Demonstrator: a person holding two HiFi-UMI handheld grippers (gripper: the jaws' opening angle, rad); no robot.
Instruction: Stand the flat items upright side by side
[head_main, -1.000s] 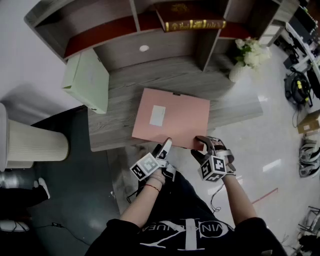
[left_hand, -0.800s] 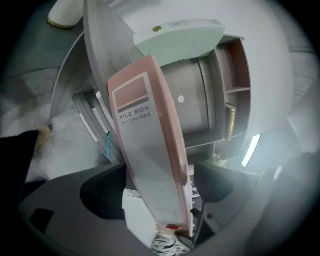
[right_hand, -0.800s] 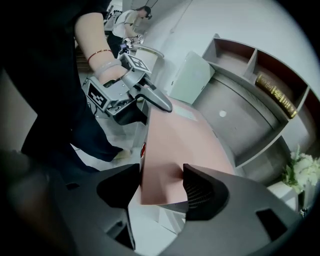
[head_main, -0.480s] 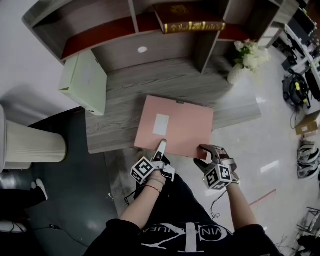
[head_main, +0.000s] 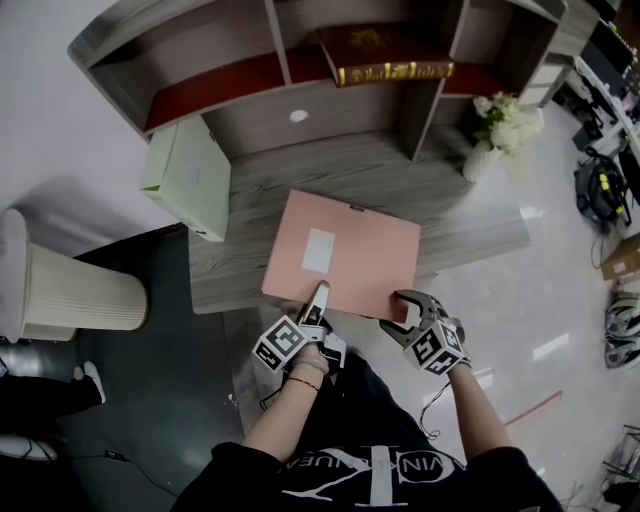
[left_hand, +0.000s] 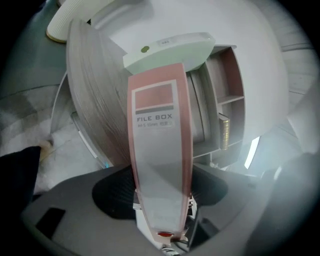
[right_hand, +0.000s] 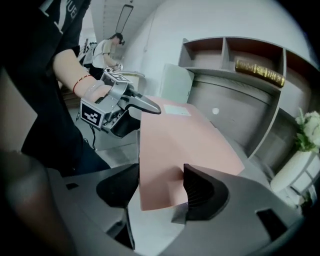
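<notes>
A pink file box (head_main: 340, 255) lies flat on the grey wooden desk (head_main: 330, 165), its near edge over the desk's front. My left gripper (head_main: 316, 303) has just been closing on that near edge. In the left gripper view the labelled spine (left_hand: 157, 150) fills the gap and both pads press on it. My right gripper (head_main: 398, 315) is shut on the box's near right corner (right_hand: 165, 165). A pale green file box (head_main: 190, 175) stands tilted at the desk's left end, seen beyond the pink one as the green file box (left_hand: 165, 52).
A shelf unit (head_main: 230, 80) rises at the back of the desk, with a gold-edged book (head_main: 385, 60) lying flat on it. A vase of white flowers (head_main: 500, 125) stands at the desk's right end. A white cylindrical bin (head_main: 70, 290) is on the floor at the left.
My left gripper went from wide open beside the pink box's near edge to closed over it. My right gripper rolled at the near right corner, still holding.
</notes>
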